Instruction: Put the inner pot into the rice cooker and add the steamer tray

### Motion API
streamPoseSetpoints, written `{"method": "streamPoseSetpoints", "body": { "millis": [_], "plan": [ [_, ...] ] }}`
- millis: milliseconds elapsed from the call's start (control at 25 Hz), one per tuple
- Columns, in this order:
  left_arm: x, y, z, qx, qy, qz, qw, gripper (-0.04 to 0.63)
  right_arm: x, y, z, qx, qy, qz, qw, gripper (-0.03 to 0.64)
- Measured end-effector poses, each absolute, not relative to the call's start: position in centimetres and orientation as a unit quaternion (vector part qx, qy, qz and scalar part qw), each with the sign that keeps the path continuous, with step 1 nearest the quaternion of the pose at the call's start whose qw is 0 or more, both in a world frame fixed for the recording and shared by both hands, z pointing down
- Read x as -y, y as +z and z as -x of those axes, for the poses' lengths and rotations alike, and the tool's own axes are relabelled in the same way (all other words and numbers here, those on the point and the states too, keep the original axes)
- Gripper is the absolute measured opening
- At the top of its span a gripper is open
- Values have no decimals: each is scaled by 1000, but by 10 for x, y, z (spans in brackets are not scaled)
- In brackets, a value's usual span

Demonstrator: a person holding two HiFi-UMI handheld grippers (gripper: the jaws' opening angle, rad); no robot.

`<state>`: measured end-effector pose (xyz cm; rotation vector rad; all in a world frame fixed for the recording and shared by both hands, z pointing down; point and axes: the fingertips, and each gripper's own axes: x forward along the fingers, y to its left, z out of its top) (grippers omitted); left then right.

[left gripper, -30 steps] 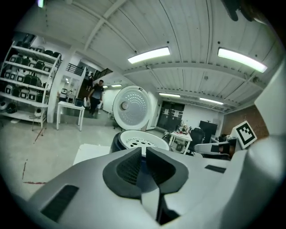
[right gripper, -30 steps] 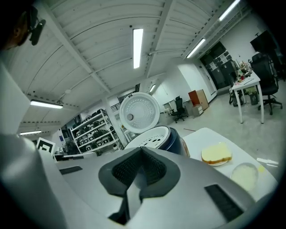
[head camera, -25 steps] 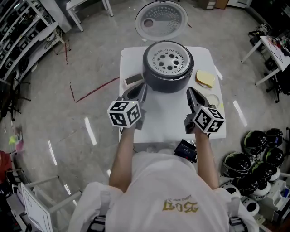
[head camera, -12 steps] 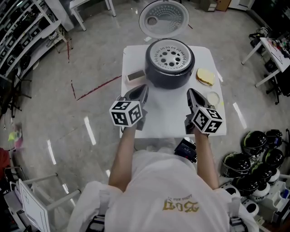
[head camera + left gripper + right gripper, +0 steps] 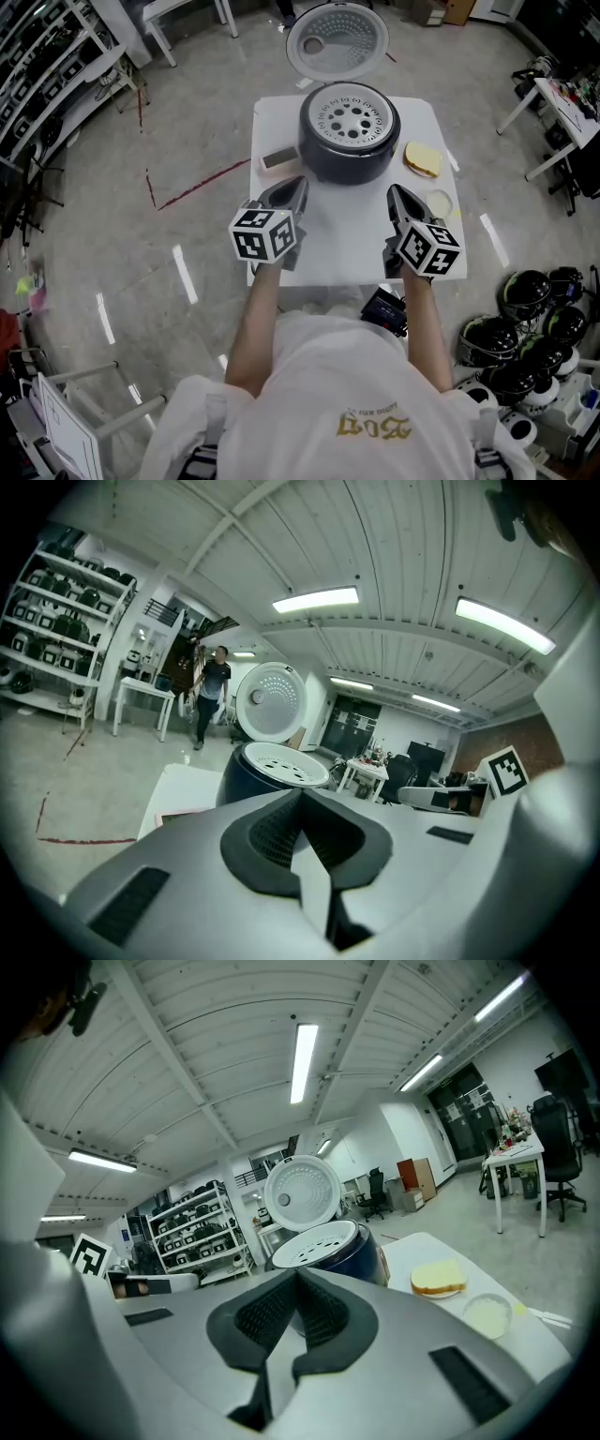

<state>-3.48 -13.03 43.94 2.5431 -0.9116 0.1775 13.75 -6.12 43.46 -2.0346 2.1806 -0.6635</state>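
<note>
1. While hovering short of the cooker [image 5: 349, 155], shows the left gripper [image 5: 298, 184] with fingers pressed fully together, gripping nothing.
2. Shows the same on the right gripper [image 5: 395, 192]: fingers closed tip to tip, empty.
3. Finds the tray [image 5: 349, 117] ahead of both pairs of fingers and well apart from them, seated level in the cooker's mouth. Covers whatever lies beneath, so gives no sight of the pot, though probably in place, judging by how evenly the tray sits.
4. Leaves the lid [image 5: 337, 39] thrown back beyond the tray, farthest from the fingers, likely to keep the mouth free for loading.
5. Suggests loading finished rather than a grasp coming: closed, empty fingers parked over the table [image 5: 347, 248], touching nothing.
6. Places bread [image 5: 424, 160] and a small dish [image 5: 438, 202] ahead and outward of the right fingers, and a flat box [image 5: 278, 159] just ahead of the left fingers beside the cooker. Seemingly set aside there, clear of the work.
7. Reads no brand on the cooker. Sees yellow print on the shirt [image 5: 375, 427], upside down and too small to read. Carries only black-and-white square patterns on the cubes [image 5: 263, 234], no letters.
</note>
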Motion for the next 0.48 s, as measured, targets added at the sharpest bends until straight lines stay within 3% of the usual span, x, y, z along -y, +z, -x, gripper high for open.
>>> {"method": "streamPoseSetpoints", "body": {
  "millis": [480],
  "plan": [
    [131,443,40,330,61,-916,219,15,61,439,-135,-713,-223,664,42,11]
  ]
}}
